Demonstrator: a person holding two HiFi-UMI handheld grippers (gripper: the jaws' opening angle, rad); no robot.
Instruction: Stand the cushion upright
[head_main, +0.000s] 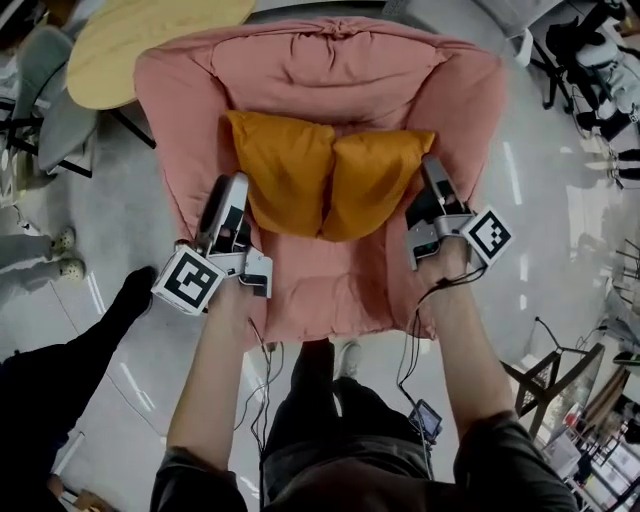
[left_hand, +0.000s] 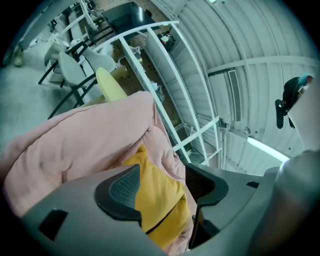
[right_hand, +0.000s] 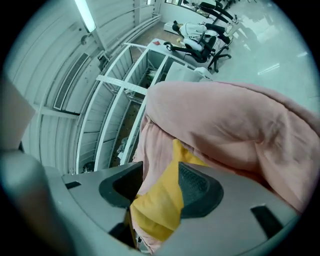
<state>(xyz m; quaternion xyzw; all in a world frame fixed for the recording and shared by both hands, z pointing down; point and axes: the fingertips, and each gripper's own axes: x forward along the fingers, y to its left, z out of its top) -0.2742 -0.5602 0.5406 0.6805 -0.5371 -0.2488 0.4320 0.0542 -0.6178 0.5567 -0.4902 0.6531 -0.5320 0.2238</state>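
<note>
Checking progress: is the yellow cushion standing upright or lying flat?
Upright: the yellow cushion leans on its edge against the pink armchair's backrest, creased down its middle.

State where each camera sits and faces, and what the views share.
Head view: on the person's head, facing steeply down at the orange cushion on the pink armchair; both forearms, legs, left gripper and right gripper show.
Left gripper view: on that gripper, along its open jaws to the cushion's left side; only jaws show.
Right gripper view: on that gripper, along its open jaws to the cushion's right side; only jaws show.
Shared: all three see cushion and armchair.
</note>
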